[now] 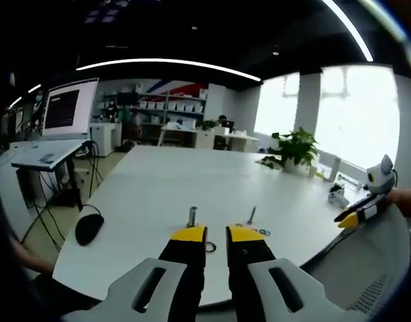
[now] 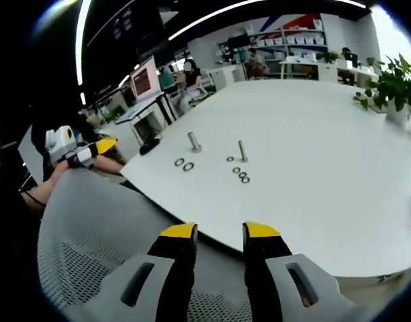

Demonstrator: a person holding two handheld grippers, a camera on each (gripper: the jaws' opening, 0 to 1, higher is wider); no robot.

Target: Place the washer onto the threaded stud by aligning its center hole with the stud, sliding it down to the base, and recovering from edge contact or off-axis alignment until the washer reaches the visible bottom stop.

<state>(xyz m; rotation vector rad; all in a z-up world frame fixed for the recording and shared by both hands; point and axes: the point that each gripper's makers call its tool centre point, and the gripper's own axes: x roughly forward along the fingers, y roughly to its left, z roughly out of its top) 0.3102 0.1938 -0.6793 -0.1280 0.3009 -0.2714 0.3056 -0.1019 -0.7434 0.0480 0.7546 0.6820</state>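
Both the left gripper and right gripper have jaws spread, empty; 2 studs and washers sit near the desk edge; no writing is legible.

Two grey metal threaded studs stand upright ahead of the right gripper, well apart from its tips. The thicker stud lies ahead and slightly to the left, on a wider round base; the thinner stud lies ahead and slightly to the right. Both shafts are bare. Two dark ring-shaped metal washers lie flat, nearly touching each other, just in front of the thicker stud. Four smaller washers lie flat near the thinner stud's foot, one to its left and three in a short row on the near side.

In the left gripper view the thicker stud rises just beyond the left gripper, with one washer between the tips.
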